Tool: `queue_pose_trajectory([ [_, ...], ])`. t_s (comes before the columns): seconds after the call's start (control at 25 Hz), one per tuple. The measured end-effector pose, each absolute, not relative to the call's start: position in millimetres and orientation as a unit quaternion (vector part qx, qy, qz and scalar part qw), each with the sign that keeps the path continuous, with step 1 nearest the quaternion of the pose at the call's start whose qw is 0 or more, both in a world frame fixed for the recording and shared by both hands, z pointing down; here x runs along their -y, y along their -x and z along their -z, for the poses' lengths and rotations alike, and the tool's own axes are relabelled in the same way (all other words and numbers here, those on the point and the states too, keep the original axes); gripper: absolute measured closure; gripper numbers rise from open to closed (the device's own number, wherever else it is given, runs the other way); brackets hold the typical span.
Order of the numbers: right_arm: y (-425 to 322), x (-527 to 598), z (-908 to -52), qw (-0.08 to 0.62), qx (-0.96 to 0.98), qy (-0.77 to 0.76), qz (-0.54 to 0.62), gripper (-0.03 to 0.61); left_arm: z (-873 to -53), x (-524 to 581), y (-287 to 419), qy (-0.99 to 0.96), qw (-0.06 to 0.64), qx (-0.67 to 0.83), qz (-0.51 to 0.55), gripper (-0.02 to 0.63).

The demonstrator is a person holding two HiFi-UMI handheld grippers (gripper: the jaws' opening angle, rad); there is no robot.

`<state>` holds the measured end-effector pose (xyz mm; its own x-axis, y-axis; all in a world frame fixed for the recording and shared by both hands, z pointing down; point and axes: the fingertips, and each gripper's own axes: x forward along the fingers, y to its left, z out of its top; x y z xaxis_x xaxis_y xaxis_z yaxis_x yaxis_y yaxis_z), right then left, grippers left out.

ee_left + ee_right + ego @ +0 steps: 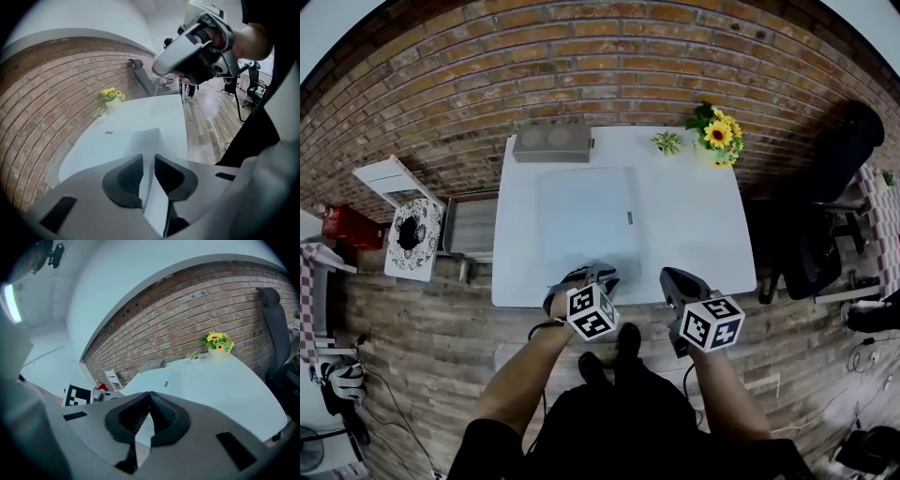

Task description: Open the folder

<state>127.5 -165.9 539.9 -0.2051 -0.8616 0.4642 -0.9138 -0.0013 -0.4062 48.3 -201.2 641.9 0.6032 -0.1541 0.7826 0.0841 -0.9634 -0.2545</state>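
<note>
A pale blue folder (586,220) lies flat and closed on the white table (694,225), a small dark tab on its right edge. My left gripper (598,274) is at the folder's near edge. In the left gripper view the folder's cover (126,140) runs as a thin sheet between the two pads, and the left gripper (147,168) is shut on it. My right gripper (673,278) hovers over the table's front edge, right of the folder. Its jaws meet at the tips with nothing between them, so the right gripper (149,399) is shut. The folder (154,378) lies ahead of it.
A grey box (551,141) stands at the table's back edge beyond the folder. A sunflower pot (719,136) and a small plant (667,142) sit at the back right. A black office chair (825,206) stands right of the table, a white stool (398,178) to the left.
</note>
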Motion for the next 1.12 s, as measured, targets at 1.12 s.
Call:
queue_pose_trajectory([
  [1.12, -79.2, 215.8, -622.1, 0.16, 0.747, -0.526, -0.374, 0.545, -555.6, 242.5, -19.5, 0.934, 0.016, -0.188, 0.304, 0.581],
])
